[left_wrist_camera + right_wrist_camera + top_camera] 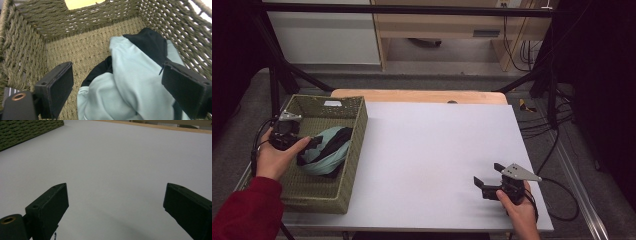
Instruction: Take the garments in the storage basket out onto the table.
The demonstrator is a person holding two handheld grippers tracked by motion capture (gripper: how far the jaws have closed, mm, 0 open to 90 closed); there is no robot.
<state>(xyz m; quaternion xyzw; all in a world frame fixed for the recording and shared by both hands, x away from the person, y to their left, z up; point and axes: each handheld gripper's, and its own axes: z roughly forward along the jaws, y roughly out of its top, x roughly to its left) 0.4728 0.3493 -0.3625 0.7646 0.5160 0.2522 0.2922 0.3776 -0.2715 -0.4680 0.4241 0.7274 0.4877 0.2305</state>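
Nearest, the right gripper [490, 176] hovered low over the bare white table [437, 150], its jaws spread wide and holding nothing. Farther left, the left gripper [117, 87] reached down into the woven basket [354, 127], jaws wide apart; the pale-green and black garment [132, 82] lay bunched between and just beyond them, one jaw resting at its edge, on the basket floor

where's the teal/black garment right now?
In the high view the garment lies bunched inside the woven basket at the table's left edge, toward its right wall. The open left gripper hangs right over it.
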